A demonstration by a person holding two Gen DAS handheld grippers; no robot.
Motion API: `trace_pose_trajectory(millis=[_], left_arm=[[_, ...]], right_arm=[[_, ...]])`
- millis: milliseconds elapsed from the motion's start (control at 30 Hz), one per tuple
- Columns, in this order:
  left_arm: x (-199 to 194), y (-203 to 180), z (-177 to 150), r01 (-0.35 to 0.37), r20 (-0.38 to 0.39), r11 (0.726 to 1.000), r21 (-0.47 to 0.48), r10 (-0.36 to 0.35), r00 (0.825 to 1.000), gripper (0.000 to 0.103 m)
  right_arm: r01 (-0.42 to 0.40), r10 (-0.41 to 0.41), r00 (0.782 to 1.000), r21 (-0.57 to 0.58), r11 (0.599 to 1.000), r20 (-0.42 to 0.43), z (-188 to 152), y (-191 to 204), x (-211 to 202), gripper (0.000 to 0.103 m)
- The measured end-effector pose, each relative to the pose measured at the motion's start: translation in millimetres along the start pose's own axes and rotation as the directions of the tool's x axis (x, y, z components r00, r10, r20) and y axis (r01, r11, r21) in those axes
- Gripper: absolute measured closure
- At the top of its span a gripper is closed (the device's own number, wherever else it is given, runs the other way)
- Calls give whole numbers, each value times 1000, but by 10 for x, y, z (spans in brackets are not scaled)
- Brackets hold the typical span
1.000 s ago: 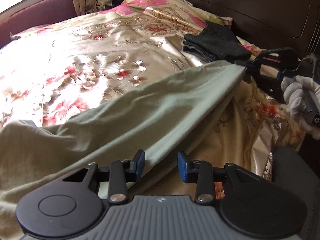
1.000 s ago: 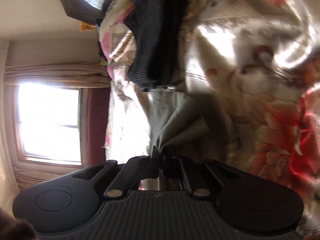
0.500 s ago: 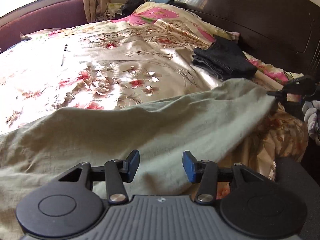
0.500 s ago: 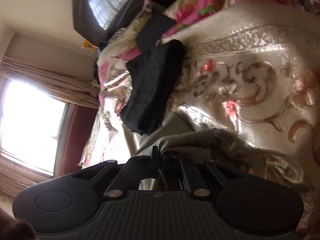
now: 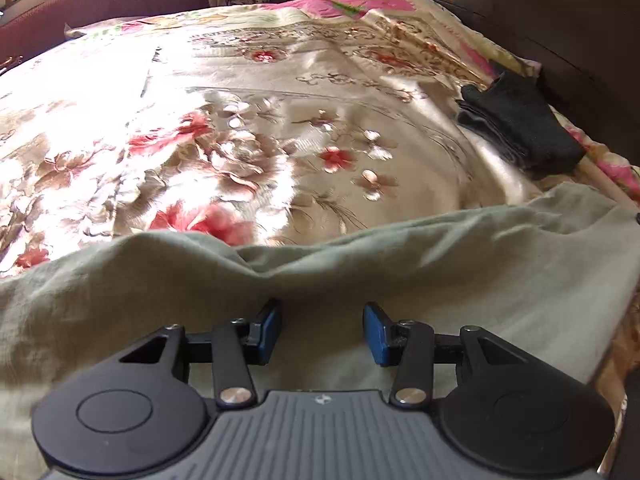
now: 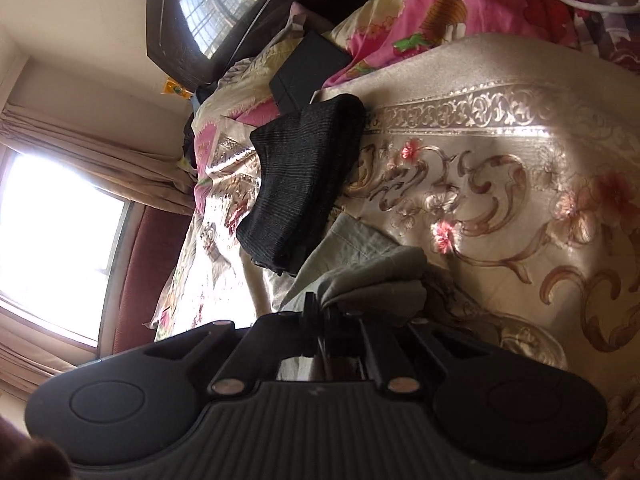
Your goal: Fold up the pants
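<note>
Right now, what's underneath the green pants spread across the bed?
The green pants lie on the floral satin bedspread, which shows beyond their far edge. Whatever else sits beneath the cloth is covered and cannot be seen.

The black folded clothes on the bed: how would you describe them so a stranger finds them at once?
Look at the bed with the shiny flowered cover, then along its side by the dark wooden headboard. The black folded clothes lie there, just beyond the green pants. They are the only dark, neatly stacked pile on the cover.
</note>
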State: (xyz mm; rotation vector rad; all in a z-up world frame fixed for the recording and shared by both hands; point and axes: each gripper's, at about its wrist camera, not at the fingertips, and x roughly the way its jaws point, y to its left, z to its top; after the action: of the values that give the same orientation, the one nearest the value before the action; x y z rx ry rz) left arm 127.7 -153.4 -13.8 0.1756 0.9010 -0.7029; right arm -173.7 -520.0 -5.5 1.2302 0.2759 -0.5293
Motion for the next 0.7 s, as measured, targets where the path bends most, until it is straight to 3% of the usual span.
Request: trace_pose_trajectory(millis=[100, 200, 367, 467, 600, 700], left_arm=[[9, 121, 141, -64, 67, 997, -54, 68, 995, 45], [181, 231, 226, -144, 15, 987, -75, 145, 989, 45], [-165, 222, 42, -163, 109, 984, -73, 171, 979, 45], [-419, 314, -171, -120, 128, 987, -103, 133, 983, 44], [-708, 466, -542, -80, 111, 987, -143, 96, 989, 43], [-845, 567, -788, -52, 111, 982, -184, 73, 991, 42]], right_arm=[[18, -18, 1000, -41, 999, -5, -30, 22, 10, 98], [37, -38, 999, -52, 998, -16, -30, 23, 36, 98], [-8, 7, 1000, -117, 993, -5, -48, 281, -78, 98], [-45, 41, 999, -198, 979, -27, -123, 573, -104, 98], [-81, 53, 996, -419, 904, -78, -523, 1159, -36, 98], [-136, 65, 988, -574, 807, -142, -1020, 1582, 72, 98]])
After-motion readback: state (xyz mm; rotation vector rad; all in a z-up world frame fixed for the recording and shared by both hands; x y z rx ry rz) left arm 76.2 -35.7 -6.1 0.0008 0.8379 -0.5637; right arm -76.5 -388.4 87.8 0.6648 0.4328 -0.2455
